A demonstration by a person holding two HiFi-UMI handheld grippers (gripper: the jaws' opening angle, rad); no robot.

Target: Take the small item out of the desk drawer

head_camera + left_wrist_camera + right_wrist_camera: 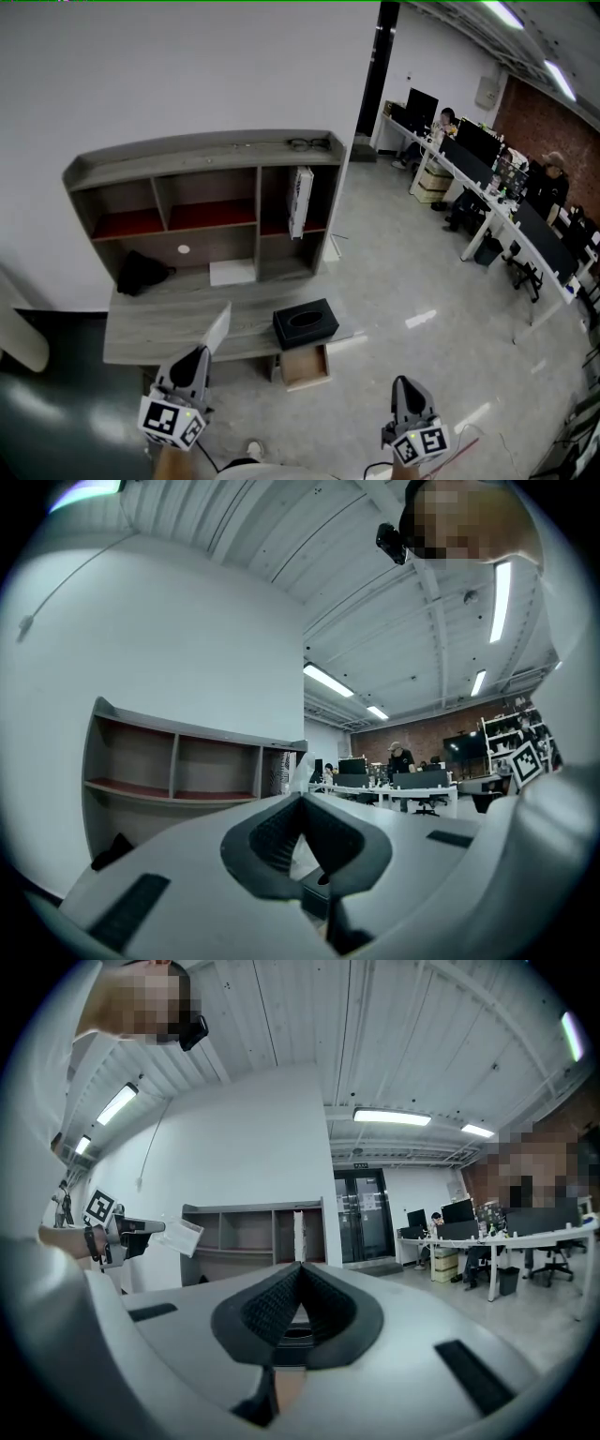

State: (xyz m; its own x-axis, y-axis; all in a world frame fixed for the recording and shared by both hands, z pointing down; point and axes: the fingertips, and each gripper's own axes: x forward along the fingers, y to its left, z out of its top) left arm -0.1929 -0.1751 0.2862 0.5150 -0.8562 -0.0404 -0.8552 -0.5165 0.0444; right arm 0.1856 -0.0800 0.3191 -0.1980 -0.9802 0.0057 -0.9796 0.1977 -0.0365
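In the head view my left gripper [200,352] is at the lower left, in front of the grey desk [159,330], and is shut on a small flat white item [217,328] that sticks up from its tip. The right gripper view shows that same item [183,1237] in the left gripper [141,1232] at the left. The light wooden drawer [306,366] stands open under the desk's front edge, and what it holds is not visible. My right gripper [404,384] hangs over the floor at the lower right, shut, with nothing between its fingers.
A black box [306,323] sits on the desk above the drawer. Behind it stands a shelf unit [202,202] with a black cloth [142,272] and a white sheet [232,272] at its foot. Office desks with seated people [487,178] line the far right.
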